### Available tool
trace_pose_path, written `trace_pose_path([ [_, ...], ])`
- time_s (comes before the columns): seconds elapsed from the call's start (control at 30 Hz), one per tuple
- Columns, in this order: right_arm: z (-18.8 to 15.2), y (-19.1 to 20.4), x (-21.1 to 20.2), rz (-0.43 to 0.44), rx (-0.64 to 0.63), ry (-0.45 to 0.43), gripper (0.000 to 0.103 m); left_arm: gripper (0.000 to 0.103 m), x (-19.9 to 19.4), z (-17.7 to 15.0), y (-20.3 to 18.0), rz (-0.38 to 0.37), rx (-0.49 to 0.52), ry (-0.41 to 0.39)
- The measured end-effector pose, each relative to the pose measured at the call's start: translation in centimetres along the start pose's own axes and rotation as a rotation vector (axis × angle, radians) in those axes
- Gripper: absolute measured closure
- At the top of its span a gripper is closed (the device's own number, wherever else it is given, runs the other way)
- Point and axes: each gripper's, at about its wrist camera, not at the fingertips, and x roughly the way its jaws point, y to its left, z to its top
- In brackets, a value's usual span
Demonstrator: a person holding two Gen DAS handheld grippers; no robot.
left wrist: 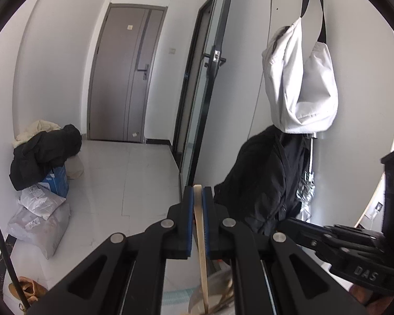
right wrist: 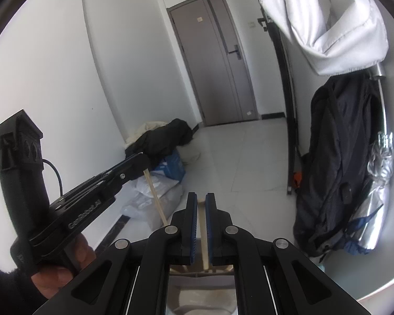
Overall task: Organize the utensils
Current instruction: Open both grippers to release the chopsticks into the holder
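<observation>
Bright, even daylight; fisheye edges bend and darken, corners perhaps slightly soft.

You have two pale wooden sticks in hand, slim and flat-sided, like chopsticks. One wooden stick (left wrist: pixel 198 210) stands nearly upright, pinched between your left gripper's (left wrist: pixel 197 197) blue-padded fingers (left wrist: pixel 189 220), its lower end reaching down toward a round metal container (left wrist: pixel 212 292). The other wooden stick (right wrist: pixel 202 236) stands upright between your right gripper's (right wrist: pixel 201 204) fingers (right wrist: pixel 193 225).
</observation>
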Motion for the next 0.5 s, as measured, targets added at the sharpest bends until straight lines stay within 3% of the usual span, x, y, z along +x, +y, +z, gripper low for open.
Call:
trace_pose_path([
  [0.13,-0.9,-0.1,0.4,0.02,0.039,0.028,0.093,0.1,-0.4,-0.6,0.1,-0.046,-0.021,0.12],
  [0.2,-1.5,-0.3,0.2,0.014,0.052,0.034,0.077,0.095,-0.4,-1.0,0.5,-0.047,-0.058,0.191],
  [0.23,-1.9,-0.4,-0.2,0.004,0.061,0.028,0.075,0.093,-0.5,-1.3,0.8,-0.043,-0.084,0.217],
  [0.33,-2.8,-0.7,-1.6,-0.001,0.08,0.016,0.07,0.07,-1.5,-1.7,0.9,-0.013,-0.112,0.252],
  [0.4,-3.4,-0.7,-2.9,-0.02,0.078,0.011,0.06,0.043,-2.8,-1.8,0.3,0.035,-0.099,0.241],
  [0.5,-4.1,-0.6,-5.3,-0.029,0.063,-0.02,0.043,0.031,-5.0,-1.8,-0.7,0.07,-0.084,0.206],
])
